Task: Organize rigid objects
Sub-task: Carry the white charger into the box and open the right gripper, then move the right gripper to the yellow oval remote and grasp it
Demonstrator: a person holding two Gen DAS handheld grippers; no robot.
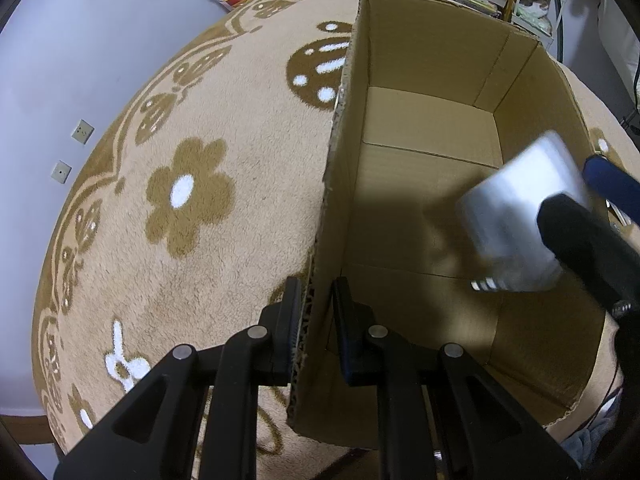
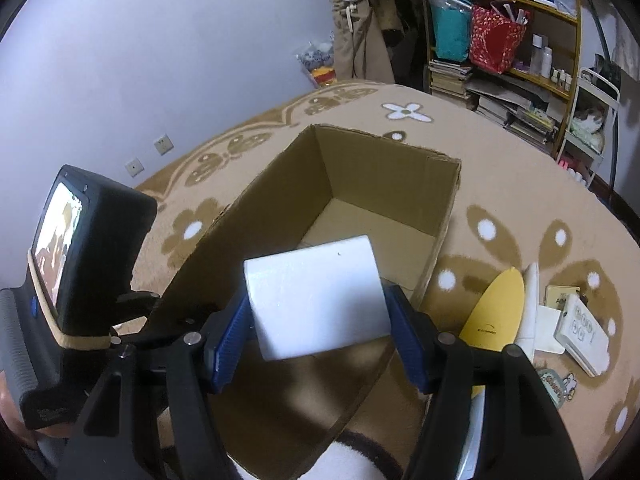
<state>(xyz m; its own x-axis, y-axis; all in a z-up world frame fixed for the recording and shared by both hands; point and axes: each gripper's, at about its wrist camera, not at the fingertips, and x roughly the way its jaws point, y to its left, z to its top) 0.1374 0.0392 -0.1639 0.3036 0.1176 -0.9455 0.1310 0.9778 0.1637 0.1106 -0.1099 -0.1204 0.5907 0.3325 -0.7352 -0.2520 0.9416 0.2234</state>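
- The step in hand looks like loading: the right claw (image 2: 320,332) is clamped on a white box (image 2: 318,300) and holds it over the open cardboard box (image 2: 384,196), ready to go in.
- The left claw (image 1: 316,320) is closed on the near left wall of the cardboard box, one finger outside and one inside, seemingly steadying it on the patterned rug (image 1: 180,200).
- The white box hangs above the near right part of the carton's interior, clear of the floor as far as I can tell; in the left wrist view it is blurred.
- It is a plain, smooth, pale rectangular block with rounded edges, tilted in the grip; the blue pads (image 2: 230,332) press its two side faces.
- The carton's floor looks bare, so any spot is free.
- Next, I judge, lower the block to the floor before letting go.
- More items wait on the rug to the right: a yellow leaf-shaped piece (image 2: 496,308) and a small white case (image 2: 584,332).
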